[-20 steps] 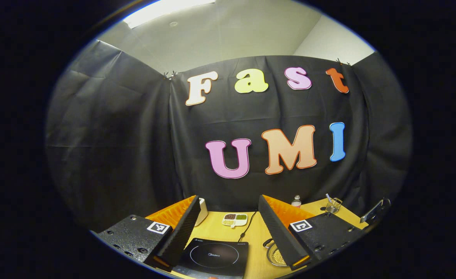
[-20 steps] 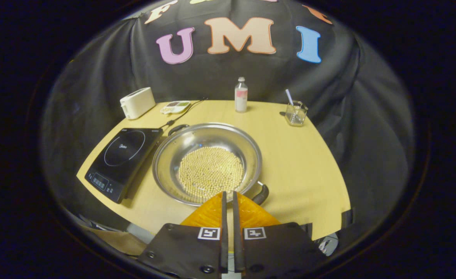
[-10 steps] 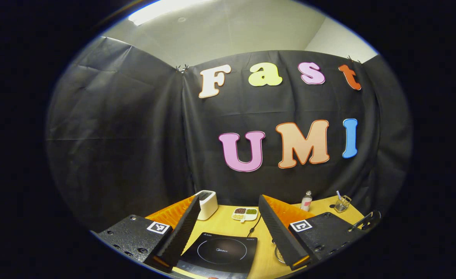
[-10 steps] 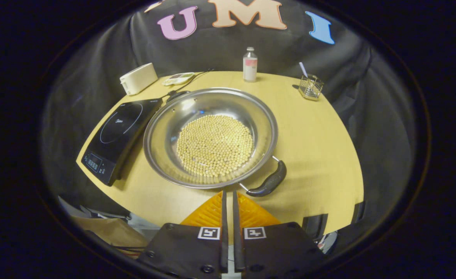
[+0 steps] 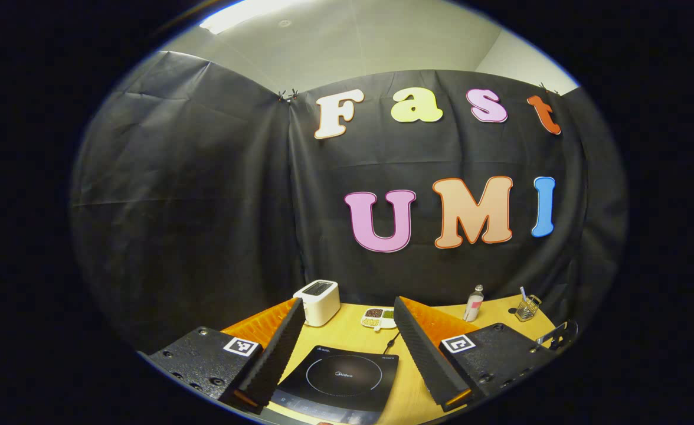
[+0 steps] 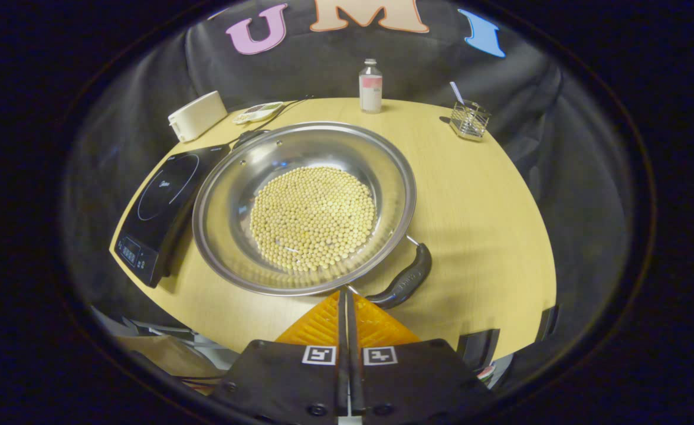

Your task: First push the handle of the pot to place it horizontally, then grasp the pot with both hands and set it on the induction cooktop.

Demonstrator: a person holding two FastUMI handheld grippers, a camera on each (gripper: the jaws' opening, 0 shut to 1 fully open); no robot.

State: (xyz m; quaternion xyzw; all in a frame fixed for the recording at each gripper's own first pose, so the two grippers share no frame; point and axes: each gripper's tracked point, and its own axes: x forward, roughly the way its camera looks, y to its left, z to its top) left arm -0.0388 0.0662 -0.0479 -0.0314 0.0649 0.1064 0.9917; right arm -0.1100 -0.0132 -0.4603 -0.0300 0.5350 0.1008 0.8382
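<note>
A wide steel pot (image 6: 305,206) holding pale beans sits on the yellow table (image 6: 477,200) in the right gripper view. Its near black handle (image 6: 405,280) points down-right; the far handle (image 6: 249,136) lies toward the cooktop. My right gripper (image 6: 347,295) is shut with nothing in it, its tips just at the pot's near rim, left of the near handle. The black induction cooktop (image 6: 161,203) lies left of the pot. In the left gripper view my left gripper (image 5: 347,321) stands open above the cooktop (image 5: 341,378), holding nothing.
At the table's back stand a white toaster (image 6: 196,115), a small divided dish (image 6: 258,112), a bottle (image 6: 370,85) and a glass holder with a straw (image 6: 468,118). A cord runs from the cooktop toward the wall. The table's right side is bare wood.
The right gripper's fingers closed the last small gap and the view shifted slightly closer over the pot. The left gripper swung left, so the cooktop and toaster sit more central.
</note>
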